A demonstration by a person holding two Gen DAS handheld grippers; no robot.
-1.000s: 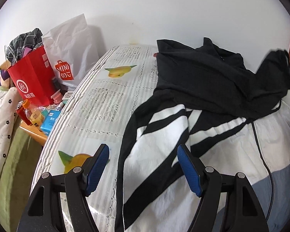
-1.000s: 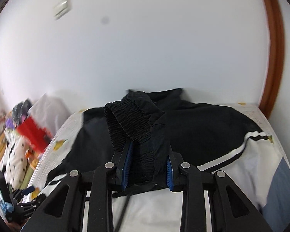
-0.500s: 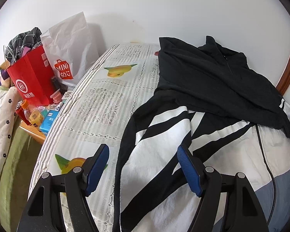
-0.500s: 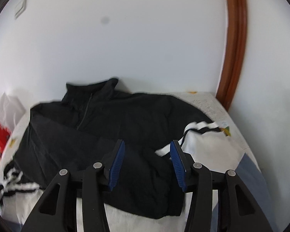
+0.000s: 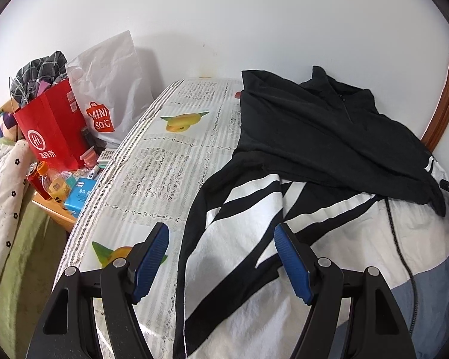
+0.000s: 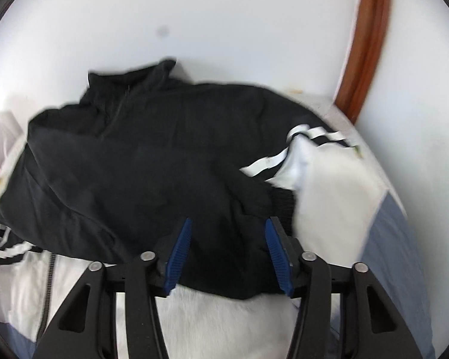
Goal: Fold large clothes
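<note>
The large black, white and grey zip-front jacket [image 5: 329, 161] is lying spread across the table covered with a pale lace-patterned cloth printed with yellow fruit [image 5: 164, 161], its collar reaching toward the white wall [image 5: 224, 15]. A black sleeve is lying folded across the jacket's upper body, with the cuff end resting on the white lower panel. The striped black-and-white sleeve is running down the jacket's left side, toward the camera in the left wrist view.

The left gripper [image 5: 221, 257] is hovering above that striped sleeve with its blue-padded jaws standing wide apart; nothing is being held, and the pads are not pressing on the fabric.

The right gripper [image 6: 227, 251] is positioned over the end of the folded black sleeve. Its jaws are opening; the black fabric is showing between the blue pads, but the pads are standing clear of it and are not gripping it. This view is blurred.

At the left of the table, a red paper shopping bag [image 5: 54, 131] and a white plastic bag with a red logo [image 5: 110, 89] are standing beside a cluster of bottles and small boxes.
</note>
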